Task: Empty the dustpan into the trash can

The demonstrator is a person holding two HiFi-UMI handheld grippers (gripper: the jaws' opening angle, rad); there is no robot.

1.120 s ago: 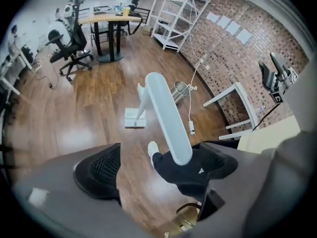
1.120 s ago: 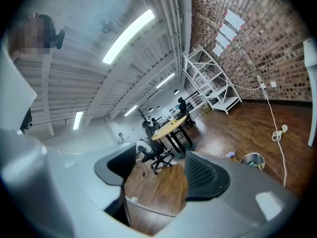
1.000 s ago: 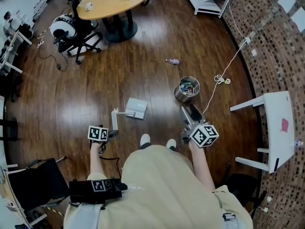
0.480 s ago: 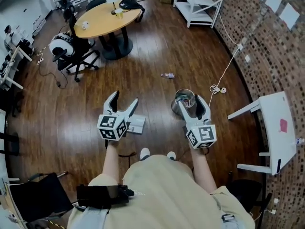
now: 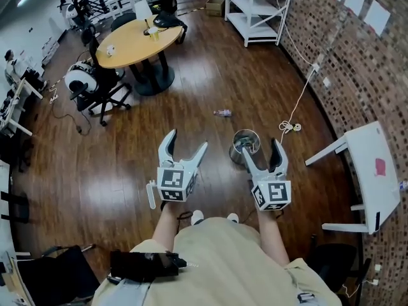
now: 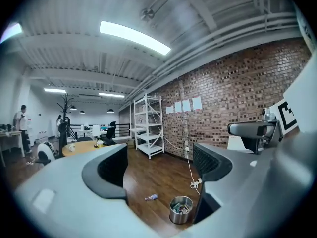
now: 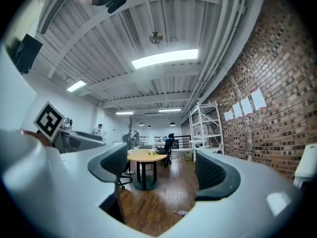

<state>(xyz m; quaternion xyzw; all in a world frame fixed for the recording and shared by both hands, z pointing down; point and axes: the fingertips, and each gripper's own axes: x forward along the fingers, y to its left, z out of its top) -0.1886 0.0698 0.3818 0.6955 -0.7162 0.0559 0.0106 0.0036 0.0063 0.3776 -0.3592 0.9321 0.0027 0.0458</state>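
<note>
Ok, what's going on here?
A person holds both grippers up, pointing across the room. The jaws of the left gripper and the right gripper have just been opening, and nothing is between them. The trash can stands on the floor near the right gripper, rubbish inside. The dustpan lies on the floor, its white handle showing beside the left gripper; neither gripper holds it.

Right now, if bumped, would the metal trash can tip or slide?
The trash can looks like thin shiny metal, so probably light. Squat and upright on smooth wood floor, it would likely slide rather than tip. Toppled, its round wall might roll.
</note>
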